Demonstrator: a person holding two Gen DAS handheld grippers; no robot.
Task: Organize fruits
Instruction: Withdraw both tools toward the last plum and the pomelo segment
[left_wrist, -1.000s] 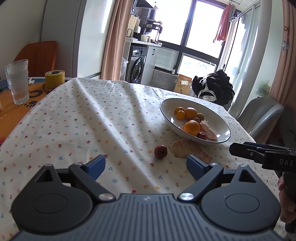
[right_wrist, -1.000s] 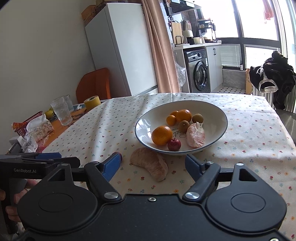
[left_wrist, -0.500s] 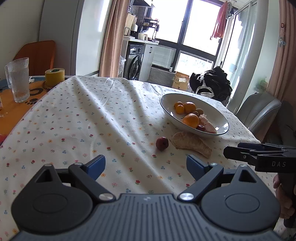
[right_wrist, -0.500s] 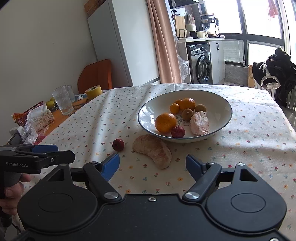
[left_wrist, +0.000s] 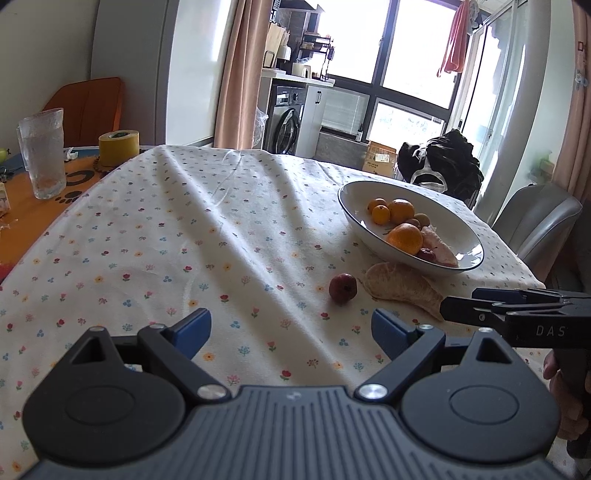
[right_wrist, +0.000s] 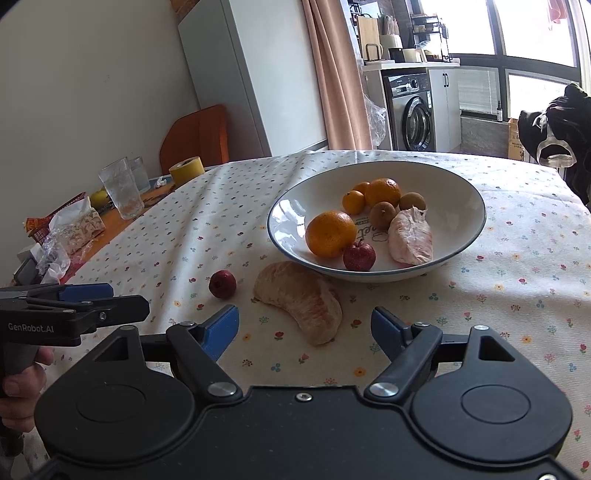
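Right wrist view showed the right gripper (right_wrist: 303, 328) spread wide and empty, low over the near edge of the table (right_wrist: 517, 295), with the peeled pomelo wedge (right_wrist: 301, 301) lying on the cloth just ahead, between the line of its fingers. The wedge's long axis ran from far left to near right, its far end almost under the rim of the bowl (right_wrist: 376, 275). A small red fruit (right_wrist: 222, 283) sat just left of the wedge, apart from it. The left gripper (left_wrist: 291, 328) was likewise released and holding nothing; from its view the red fruit (left_wrist: 343, 288) lay ahead and slightly right, nearer to it than the wedge (left_wrist: 402, 290). I judged the right hand better placed for the wedge, the left for the red fruit. Inside the bowl were three oranges (right_wrist: 330, 233), two brownish round fruits (right_wrist: 384, 214), another red fruit (right_wrist: 359, 255) and a second pomelo piece (right_wrist: 412, 236).
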